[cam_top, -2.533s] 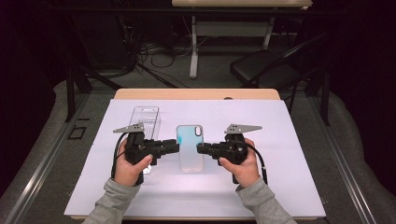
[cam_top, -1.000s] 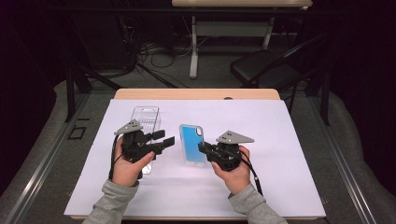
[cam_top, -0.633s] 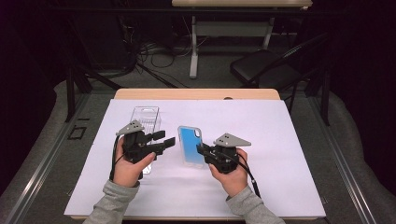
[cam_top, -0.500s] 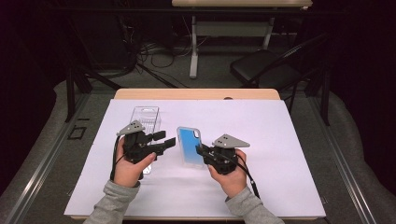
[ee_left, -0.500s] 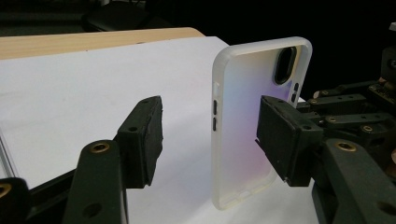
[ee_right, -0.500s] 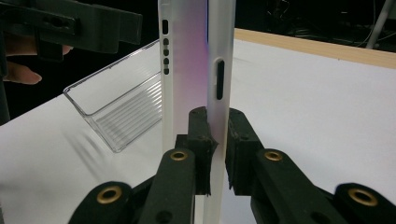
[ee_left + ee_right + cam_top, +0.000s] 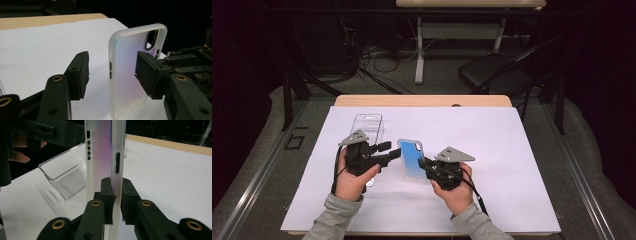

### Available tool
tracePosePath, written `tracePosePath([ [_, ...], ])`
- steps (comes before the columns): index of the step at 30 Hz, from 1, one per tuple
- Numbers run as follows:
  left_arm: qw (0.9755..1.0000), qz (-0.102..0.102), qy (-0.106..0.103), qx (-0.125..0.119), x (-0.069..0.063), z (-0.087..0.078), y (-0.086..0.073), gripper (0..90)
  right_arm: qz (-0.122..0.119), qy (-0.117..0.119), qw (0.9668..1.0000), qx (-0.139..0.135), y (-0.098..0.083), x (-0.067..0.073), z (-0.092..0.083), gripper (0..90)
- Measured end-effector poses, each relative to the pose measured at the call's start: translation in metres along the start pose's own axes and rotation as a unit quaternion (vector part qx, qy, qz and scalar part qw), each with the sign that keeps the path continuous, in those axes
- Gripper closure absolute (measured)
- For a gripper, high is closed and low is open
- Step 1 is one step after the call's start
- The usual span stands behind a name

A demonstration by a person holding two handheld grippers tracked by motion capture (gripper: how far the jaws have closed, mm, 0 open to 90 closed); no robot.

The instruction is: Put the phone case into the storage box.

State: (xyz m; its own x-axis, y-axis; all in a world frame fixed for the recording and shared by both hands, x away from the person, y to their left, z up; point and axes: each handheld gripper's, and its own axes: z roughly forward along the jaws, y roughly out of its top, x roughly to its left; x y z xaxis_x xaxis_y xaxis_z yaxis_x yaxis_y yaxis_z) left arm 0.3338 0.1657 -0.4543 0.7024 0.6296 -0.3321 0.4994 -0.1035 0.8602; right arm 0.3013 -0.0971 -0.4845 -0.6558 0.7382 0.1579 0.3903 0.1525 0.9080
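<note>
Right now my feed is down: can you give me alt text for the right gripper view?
The right gripper has its black jaws shut on the edge of a translucent phone case, which stands upright. Behind it, a clear plastic tray lies on the white table cover, and the left gripper shows at upper left.

One camera hangs high above the table (image 7: pixel 532 150), looking forward and down. Two small cameras sit very close to the phone case (image 7: pixel 135 72), one on each side. All three see it.
</note>
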Motion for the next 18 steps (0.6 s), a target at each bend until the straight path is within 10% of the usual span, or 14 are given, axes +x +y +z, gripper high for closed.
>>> tracePosePath([
  [18, 0.9997, -0.006, -0.022, 0.0, 0.0004, -0.0005, -0.0012, 56.0, 0.006, 0.018, 0.9998, -0.003, 0.0001, 0.0043, -0.0003, 82.1],
])
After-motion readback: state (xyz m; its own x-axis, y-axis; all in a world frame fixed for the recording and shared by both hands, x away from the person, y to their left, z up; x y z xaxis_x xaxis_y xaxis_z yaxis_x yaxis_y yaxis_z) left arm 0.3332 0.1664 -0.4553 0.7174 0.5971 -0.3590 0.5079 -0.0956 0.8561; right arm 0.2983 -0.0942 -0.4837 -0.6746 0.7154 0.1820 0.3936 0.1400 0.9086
